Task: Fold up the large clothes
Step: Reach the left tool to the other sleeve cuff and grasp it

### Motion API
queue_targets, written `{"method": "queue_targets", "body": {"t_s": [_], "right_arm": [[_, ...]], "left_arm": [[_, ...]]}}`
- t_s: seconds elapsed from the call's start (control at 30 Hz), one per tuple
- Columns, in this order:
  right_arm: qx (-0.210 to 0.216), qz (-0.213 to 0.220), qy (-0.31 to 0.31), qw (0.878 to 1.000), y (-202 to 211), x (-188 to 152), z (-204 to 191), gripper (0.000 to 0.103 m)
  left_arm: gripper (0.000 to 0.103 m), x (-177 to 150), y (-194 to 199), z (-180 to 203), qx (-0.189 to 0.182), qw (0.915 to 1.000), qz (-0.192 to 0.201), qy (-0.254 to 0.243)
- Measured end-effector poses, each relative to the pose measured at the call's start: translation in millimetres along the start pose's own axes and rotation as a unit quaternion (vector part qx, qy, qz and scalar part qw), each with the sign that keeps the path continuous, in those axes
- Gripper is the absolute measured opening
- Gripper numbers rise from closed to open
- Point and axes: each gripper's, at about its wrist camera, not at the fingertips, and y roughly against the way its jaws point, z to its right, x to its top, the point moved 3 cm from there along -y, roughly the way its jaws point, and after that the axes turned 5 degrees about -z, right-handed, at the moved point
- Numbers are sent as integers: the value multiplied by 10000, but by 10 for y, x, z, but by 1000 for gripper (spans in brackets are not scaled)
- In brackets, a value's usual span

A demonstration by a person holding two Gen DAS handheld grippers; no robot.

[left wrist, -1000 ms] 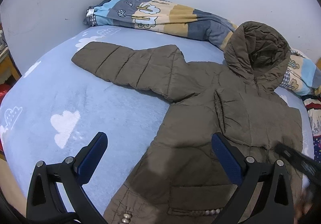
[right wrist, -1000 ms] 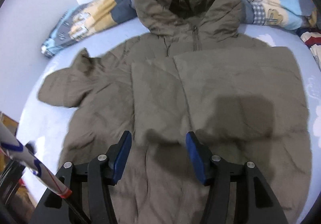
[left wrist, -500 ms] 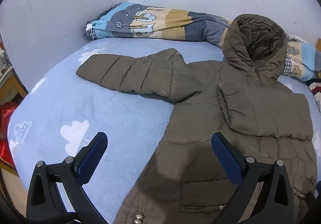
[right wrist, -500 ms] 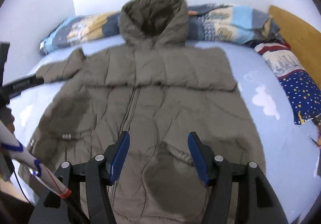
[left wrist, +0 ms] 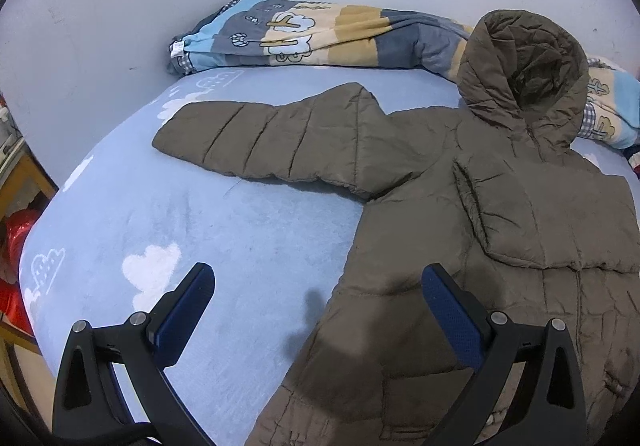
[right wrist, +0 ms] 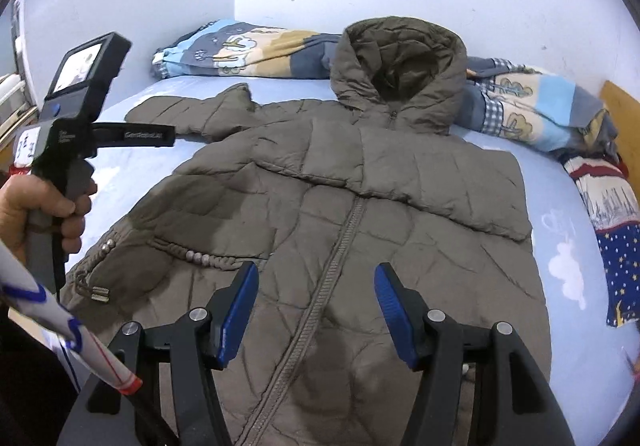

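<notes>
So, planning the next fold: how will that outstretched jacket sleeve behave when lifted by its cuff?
The sleeve is quilted and puffy, so it will probably drape limply yet spring back rather than crease. Its shell looks smooth, so it may slip on the jacket.

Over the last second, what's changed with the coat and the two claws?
The right claw pulled back from low over the coat's chest, so the whole coat now shows, and its jaws opened wider. The left claw drew back slightly. Neither has gripped anything. The coat stayed put: right sleeve folded across the chest, left sleeve spread out on the bed, hood against the blanket.
</notes>
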Motion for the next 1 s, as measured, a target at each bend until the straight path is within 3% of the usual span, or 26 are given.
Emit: {"method": "queue_targets", "body": {"t_s": [0.2, 0.37, 0.5, 0.63, 0.73, 0.83, 0.93, 1.0], "right_arm": [[408, -268, -600, 9970, -91, -37, 179, 65], [387, -303, -769, 9958, -86, -58, 274, 65], [395, -293, -798, 9956, -55, -67, 319, 65], [379, -281, -779, 9958, -32, -69, 342, 65], [404, -285, -773, 9958, -21, -73, 343, 65], [397, -309, -739, 9960, -34, -78, 351, 65], [356, -386, -684, 9963, -81, -91, 337, 65], [346, -451, -670, 9961, -128, -103, 328, 65]], "left_arm": [[103, 99, -94, -253, 15, 9995, -44, 318], [103, 212, -204, -674, 34, 9971, -81, 752], [103, 291, -350, -1123, 9, 9923, -130, 1235], [103, 388, -557, -1564, -277, 9842, -235, 1730], [103, 480, -724, -1888, -660, 9728, -273, 2203], [97, 548, -919, -2215, -985, 9528, -344, 2850], [75, 671, -1103, -2466, -1241, 9382, -340, 3212], [73, 760, -1226, -2581, -1365, 9310, -292, 3374]]}}
